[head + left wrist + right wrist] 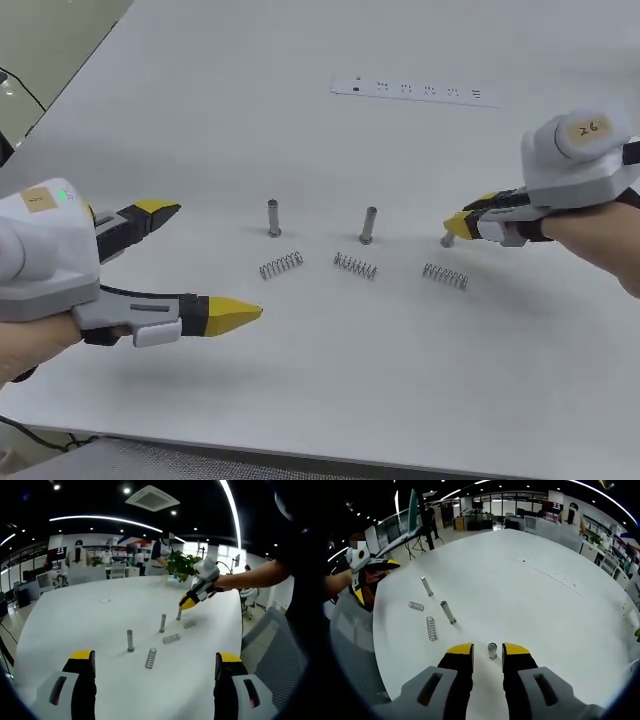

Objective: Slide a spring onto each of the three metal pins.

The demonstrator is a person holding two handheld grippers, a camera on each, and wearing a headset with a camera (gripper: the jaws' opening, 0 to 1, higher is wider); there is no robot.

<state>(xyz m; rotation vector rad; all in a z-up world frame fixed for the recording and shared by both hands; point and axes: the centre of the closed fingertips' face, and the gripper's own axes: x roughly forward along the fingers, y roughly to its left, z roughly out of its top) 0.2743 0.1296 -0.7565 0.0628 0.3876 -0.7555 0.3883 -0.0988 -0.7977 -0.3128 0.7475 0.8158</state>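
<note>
At lower left, the left gripper (195, 260) is held wide open and empty. Across the centre, three springs (355, 266) lie just below the pins (368, 225). At right, the right gripper (487, 650) is narrowly parted around the third pin (492, 651), which is not clamped. That pin could be toppled by an off-centre closure. The pins stand upright. The spring axes run left-right, flat on the table (400, 380).
</note>
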